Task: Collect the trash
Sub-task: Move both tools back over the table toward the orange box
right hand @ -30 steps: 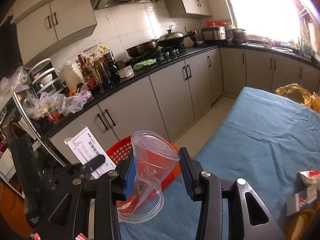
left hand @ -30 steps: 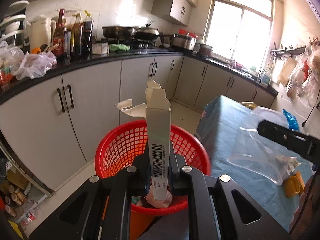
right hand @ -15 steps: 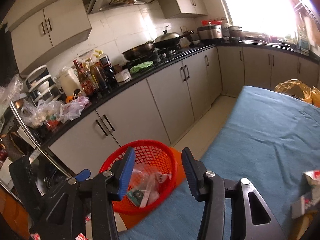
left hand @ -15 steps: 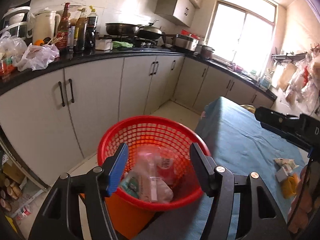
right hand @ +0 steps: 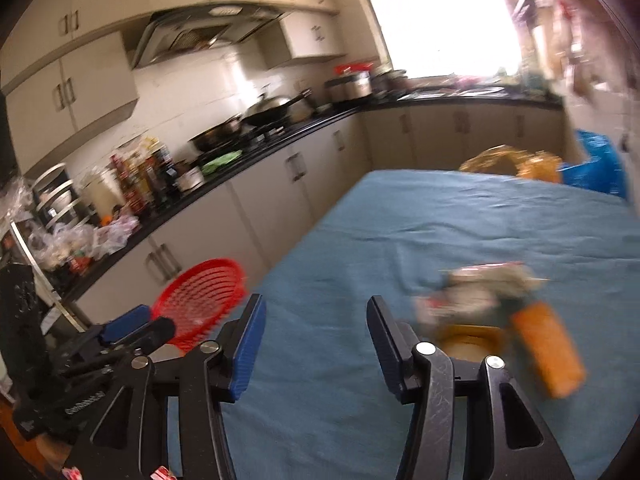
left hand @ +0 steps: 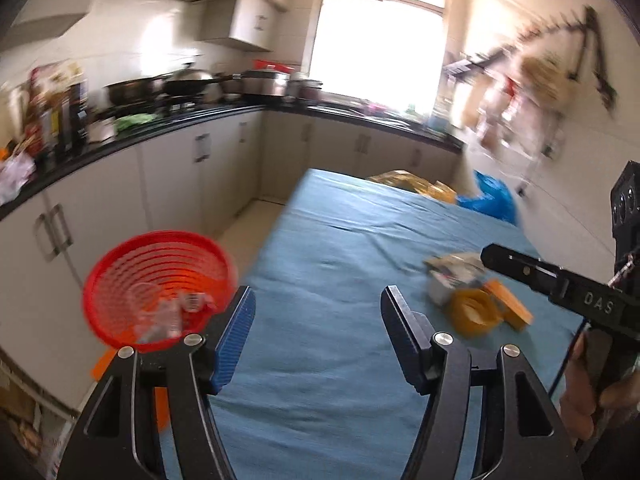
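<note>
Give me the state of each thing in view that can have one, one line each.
Left tool: open, nothing between its fingers.
Right tool: jaws opening, nothing between them.
Red basket: upright beside the table, trash inside.
Trash pile: lying on the blue cloth, not yet collected.
Orange box: lying flat beside the pile.
Yellow tape roll: lying flat on the cloth.

I see the counter (left hand: 328, 248) draped in a wrinkled blue cloth, running from me toward the window. On its right side, near my end, lies a blurred cluster of litter: crumpled pale wrappers (right hand: 484, 288), a yellow round tub (left hand: 474, 312) just in front of them, and an orange flat packet (right hand: 546, 350) touching that tub's right side. At the far end sit a crinkled yellow bag (left hand: 416, 184) and, just beside it to the right, a blue plastic bag (left hand: 490, 196)
</note>
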Demonstrator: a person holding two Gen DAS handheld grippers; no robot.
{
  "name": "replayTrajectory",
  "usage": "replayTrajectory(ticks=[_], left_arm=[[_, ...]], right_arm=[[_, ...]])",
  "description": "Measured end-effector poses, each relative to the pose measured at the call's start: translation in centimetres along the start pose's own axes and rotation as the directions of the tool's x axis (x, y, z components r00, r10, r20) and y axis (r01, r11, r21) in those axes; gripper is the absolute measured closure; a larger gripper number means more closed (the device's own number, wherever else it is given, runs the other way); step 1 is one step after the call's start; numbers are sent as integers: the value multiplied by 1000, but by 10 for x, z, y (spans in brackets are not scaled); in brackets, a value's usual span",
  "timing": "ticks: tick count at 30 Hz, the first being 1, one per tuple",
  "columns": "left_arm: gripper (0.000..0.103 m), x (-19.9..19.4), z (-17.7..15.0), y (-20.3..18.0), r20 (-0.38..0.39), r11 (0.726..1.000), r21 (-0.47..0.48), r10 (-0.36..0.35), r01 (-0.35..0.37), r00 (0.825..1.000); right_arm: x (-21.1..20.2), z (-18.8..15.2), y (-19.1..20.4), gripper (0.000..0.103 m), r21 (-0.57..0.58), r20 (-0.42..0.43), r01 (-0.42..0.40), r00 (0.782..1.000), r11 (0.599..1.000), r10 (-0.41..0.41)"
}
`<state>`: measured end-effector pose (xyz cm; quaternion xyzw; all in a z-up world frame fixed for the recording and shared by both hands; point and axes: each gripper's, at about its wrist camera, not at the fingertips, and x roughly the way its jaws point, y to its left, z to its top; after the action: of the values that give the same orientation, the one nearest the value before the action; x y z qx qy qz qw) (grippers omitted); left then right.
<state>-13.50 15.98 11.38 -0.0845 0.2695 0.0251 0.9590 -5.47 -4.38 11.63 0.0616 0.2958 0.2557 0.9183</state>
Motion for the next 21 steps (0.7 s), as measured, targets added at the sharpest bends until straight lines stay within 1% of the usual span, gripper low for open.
replayTrajectory(ticks=[3,6,9,12,14,16,17,19,21], left_arm=[[39,-7,1,-31,-2,999,48,-25,25,1000],[38,-17,6,-54,5,996,82,-41,40,999],[37,-26,12,-72,14,992,111,-52,50,999],[35,-33,17,-93,26,988,144,-61,57,998],[34,-34,20,-103,23,987,148,-73,69,997],[34,-33,22,-112,9,984,152,-90,88,996],[33,-33,22,-115,4,984,154,-93,91,996],[31,-30,20,-121,-15,983,156,-93,94,996],[31,-22,19,-126,-42,985,152,-81,86,996]], right_arm=[[-31,-3,-40,43,65,39,54,998,996,-57],[-54,-8,-77,43,146,64,82,994,986,-92],[-75,-12,-102,43,203,84,90,991,975,-109],[-89,-12,-117,43,228,101,96,987,969,-122],[-92,-10,-123,42,229,100,97,987,969,-123],[-93,-8,-127,40,212,96,107,987,971,-130],[-91,-9,-130,37,201,93,116,986,973,-136],[-81,-8,-135,36,178,71,151,984,972,-166],[-62,-5,-140,36,148,17,195,980,970,-199]])
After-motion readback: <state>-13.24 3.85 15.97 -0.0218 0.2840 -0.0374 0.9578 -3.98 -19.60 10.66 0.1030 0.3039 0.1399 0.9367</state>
